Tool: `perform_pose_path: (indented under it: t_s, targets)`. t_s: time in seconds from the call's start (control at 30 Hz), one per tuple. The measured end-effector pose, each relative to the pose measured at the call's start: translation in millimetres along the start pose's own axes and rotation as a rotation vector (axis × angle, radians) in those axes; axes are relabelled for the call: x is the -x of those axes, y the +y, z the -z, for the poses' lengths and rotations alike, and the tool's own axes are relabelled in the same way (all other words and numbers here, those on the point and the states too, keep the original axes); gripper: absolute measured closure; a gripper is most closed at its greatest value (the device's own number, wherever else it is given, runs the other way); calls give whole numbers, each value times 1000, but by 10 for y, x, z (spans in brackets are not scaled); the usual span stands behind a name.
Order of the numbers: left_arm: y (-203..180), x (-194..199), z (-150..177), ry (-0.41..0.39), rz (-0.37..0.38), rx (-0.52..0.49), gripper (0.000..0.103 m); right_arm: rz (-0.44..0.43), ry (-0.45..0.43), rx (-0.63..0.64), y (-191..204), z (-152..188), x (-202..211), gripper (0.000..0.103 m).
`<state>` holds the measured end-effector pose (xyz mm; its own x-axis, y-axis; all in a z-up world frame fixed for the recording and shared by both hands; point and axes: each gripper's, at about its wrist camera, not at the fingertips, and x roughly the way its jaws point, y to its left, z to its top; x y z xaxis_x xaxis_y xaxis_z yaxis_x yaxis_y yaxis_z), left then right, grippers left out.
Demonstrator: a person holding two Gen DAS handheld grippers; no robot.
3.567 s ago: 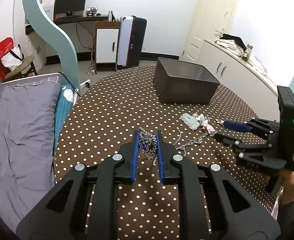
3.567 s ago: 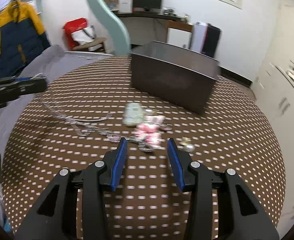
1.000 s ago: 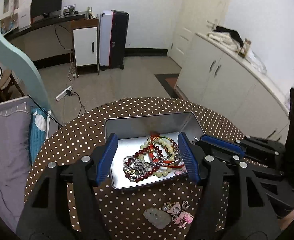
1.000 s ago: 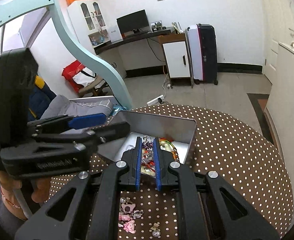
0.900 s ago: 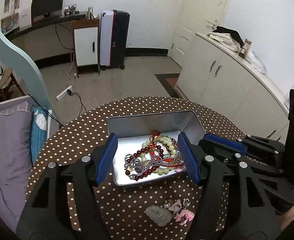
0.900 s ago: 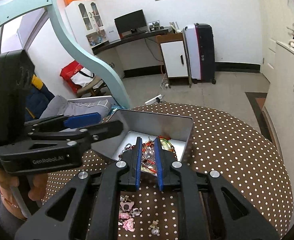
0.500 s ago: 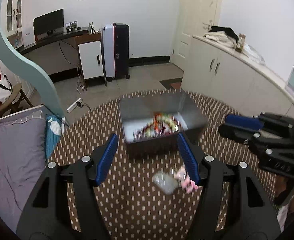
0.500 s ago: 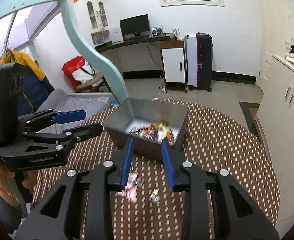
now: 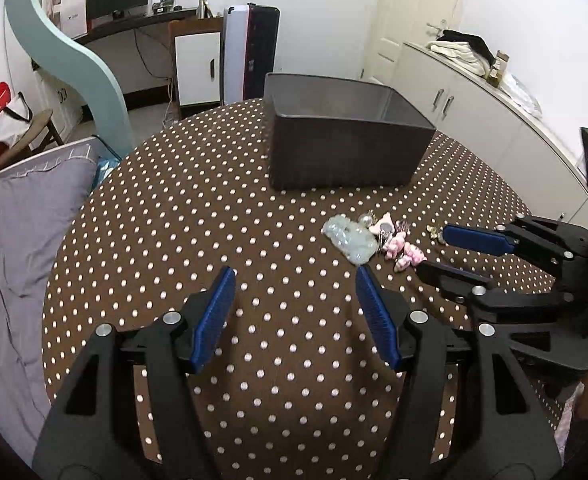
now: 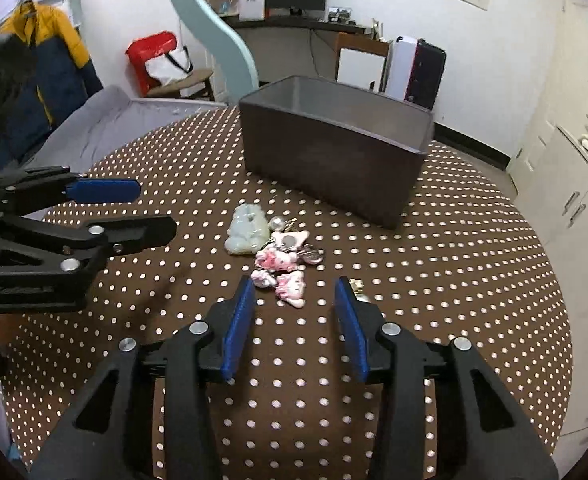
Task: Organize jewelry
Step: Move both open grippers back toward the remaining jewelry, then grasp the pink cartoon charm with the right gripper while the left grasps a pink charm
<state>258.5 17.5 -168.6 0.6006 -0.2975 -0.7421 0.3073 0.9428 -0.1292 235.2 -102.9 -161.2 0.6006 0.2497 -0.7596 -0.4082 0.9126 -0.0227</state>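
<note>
A dark grey metal box [image 9: 345, 148] stands on the polka-dot table; it also shows in the right wrist view [image 10: 333, 152]. Its inside is hidden from here. In front of it lies a small pile of jewelry: a pale green jade pendant [image 9: 349, 236] [image 10: 248, 230] and pink charms [image 9: 403, 250] [image 10: 282, 266], with a small gold piece [image 9: 433, 234] [image 10: 357, 286] beside them. My left gripper [image 9: 295, 280] is open and empty, left of and short of the pile. My right gripper [image 10: 295, 286] is open and empty, its fingertips just short of the pink charms.
The round table [image 9: 182, 208] has a brown cloth with white dots. A grey bed [image 9: 10, 240] lies left of it. White cabinets [image 9: 473, 112] stand on the right. A suitcase [image 9: 254, 52] and desk stand behind the table.
Both grippers have pulled back and down from above the box to low over the table. The right gripper has let go of the jewelry it held over the box and opened.
</note>
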Motion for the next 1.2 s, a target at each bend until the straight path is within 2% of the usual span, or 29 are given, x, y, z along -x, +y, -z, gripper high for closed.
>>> perform_pose_path:
  t_s: [0.23, 0.33, 0.47, 0.77, 0.87, 1.2]
  targets:
    - [-34, 6, 65, 1, 19, -14, 41, -13, 39, 12, 1, -4, -168, 66]
    - [-103, -24, 70, 8, 25, -26, 41, -10, 40, 26, -12, 0, -162, 89]
    - [-209, -83, 52, 22, 33, -53, 41, -1, 33, 31, -41, 43, -101, 89]
    - [-638, -187, -11, 15, 63, -148, 42, 15, -41, -59, -381, 156, 240, 89]
    - [-734, -247, -66, 11, 67, -171, 61, 0, -48, -86, -467, 206, 285, 89]
    - [-856, -441, -170, 37, 24, -218, 72, -48, -69, -105, -516, 258, 292, 89]
